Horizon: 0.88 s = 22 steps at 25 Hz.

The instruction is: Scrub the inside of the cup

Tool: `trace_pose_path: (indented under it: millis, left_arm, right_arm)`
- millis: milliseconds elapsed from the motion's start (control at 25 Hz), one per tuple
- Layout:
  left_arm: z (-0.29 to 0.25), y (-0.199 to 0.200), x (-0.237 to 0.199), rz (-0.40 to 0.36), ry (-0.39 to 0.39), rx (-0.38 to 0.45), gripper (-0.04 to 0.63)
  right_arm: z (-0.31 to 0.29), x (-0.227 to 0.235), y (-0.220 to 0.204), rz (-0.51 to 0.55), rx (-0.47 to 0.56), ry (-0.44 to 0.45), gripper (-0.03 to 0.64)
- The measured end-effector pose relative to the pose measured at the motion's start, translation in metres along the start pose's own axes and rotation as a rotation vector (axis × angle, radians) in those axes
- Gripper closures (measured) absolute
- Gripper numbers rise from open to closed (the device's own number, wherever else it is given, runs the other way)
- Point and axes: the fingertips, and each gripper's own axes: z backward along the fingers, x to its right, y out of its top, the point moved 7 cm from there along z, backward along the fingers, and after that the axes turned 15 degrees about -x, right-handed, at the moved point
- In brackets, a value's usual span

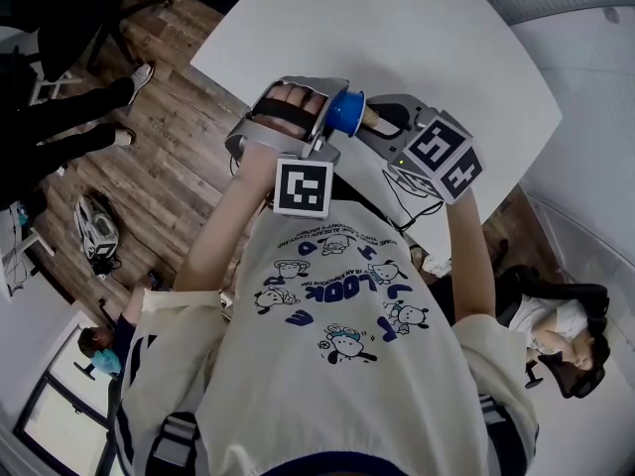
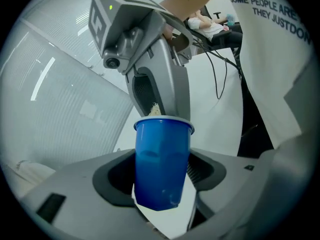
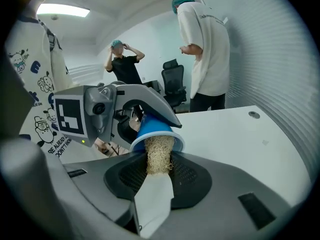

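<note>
Currently the left gripper (image 2: 162, 176) is clamping the blue cup (image 2: 162, 159) across its lower wall, with the jaws standing wide on either side and the rim pointing to 12 o'clock in that gripper's view. The right gripper (image 3: 159, 176) is pinching a tan fibrous scrubber (image 3: 159, 156) between narrow jaws, and the scrubber's far end is sitting just inside the cup's mouth. In the head view both tools are meeting above the white table (image 1: 446, 28), with the scrubber coming in from the cup's 3 o'clock side.

The cup is looking thin, smooth and light, so it is probably flexing easily. A grip around the middle of the wall, firm but not crushing, is likely serving best. The scrubber is appearing coarse and springy, so the hold belongs at its rear end.
</note>
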Motion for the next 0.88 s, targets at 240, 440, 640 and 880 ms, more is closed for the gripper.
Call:
trace_pose_path:
  millis: [240,440,640,880]
  left_arm:
    - [0.002,0.001,0.001,0.042,-0.123,0.017,0.270]
    - [0.004,0.002,0.001,0.086,-0.212,0.032,0.270]
    - [0.003,0.006,0.005,0.140,-0.281,0.052,0.272]
    - [0.010,0.002,0.008,0.191,-0.421,0.077,0.272]
  right_arm:
    - [-0.001,-0.010,0.004,0.105,-0.029,-0.051,0.506]
    - [0.000,-0.014,0.005,0.168,-0.044,-0.082,0.506]
    - [0.000,-0.018,-0.001,0.231,-0.036,-0.118,0.506]
    - [0.000,-0.031,-0.002,0.320,-0.037,-0.140,0.506]
